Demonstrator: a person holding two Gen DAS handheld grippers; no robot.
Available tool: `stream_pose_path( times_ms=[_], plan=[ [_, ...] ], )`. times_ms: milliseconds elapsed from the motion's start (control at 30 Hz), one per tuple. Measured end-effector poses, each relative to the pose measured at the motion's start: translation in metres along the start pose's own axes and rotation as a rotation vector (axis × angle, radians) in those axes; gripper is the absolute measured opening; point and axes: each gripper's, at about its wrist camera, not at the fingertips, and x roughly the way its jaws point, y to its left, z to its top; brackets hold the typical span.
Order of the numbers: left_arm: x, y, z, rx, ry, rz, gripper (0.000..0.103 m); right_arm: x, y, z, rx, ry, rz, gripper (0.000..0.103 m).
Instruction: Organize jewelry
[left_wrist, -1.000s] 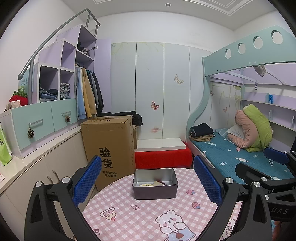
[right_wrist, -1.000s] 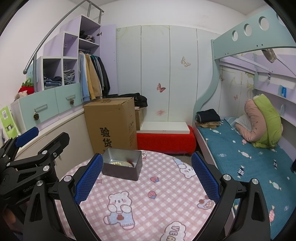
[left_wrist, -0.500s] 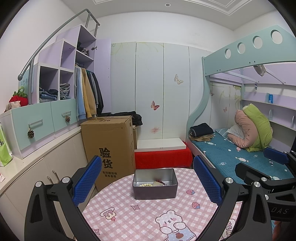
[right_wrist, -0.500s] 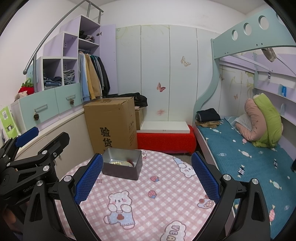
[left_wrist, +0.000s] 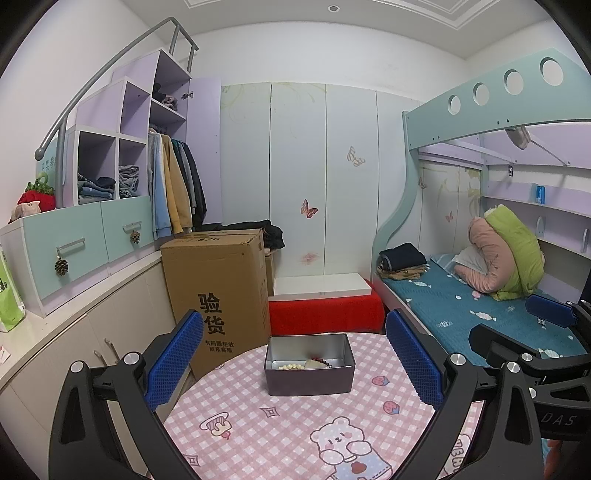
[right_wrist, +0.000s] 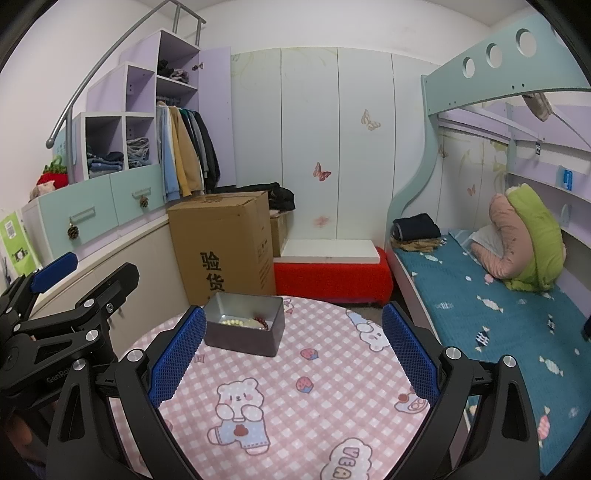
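Observation:
A grey metal tin (left_wrist: 309, 376) (right_wrist: 243, 334) stands near the far edge of the round table with a pink checked cloth (left_wrist: 280, 428) (right_wrist: 295, 398). Inside it lie a white bead string (left_wrist: 290, 366) (right_wrist: 232, 322) and a dark red bead bracelet (left_wrist: 322, 361) (right_wrist: 261, 322). My left gripper (left_wrist: 293, 363) hangs open above the table, its blue pads either side of the tin and short of it. My right gripper (right_wrist: 291, 354) is open too, empty, with the tin ahead to its left. Each gripper shows at the edge of the other's view.
A tall cardboard box (left_wrist: 218, 295) stands just behind the table on the left. A red bench with a white board (left_wrist: 325, 310) is beyond it. A bed with a teal sheet (right_wrist: 498, 306) runs along the right. Cabinets and a counter (left_wrist: 74, 295) line the left wall.

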Motion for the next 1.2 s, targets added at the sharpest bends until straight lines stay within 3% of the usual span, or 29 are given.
stream_pose_path(
  times_ms=[1200],
  plan=[
    [0.0083,0.0036,-0.0031,0.0,0.03,-0.016,0.096,-0.0029,0.0028,-0.0031,0.004,0.005,0.003,0.093]
  ],
)
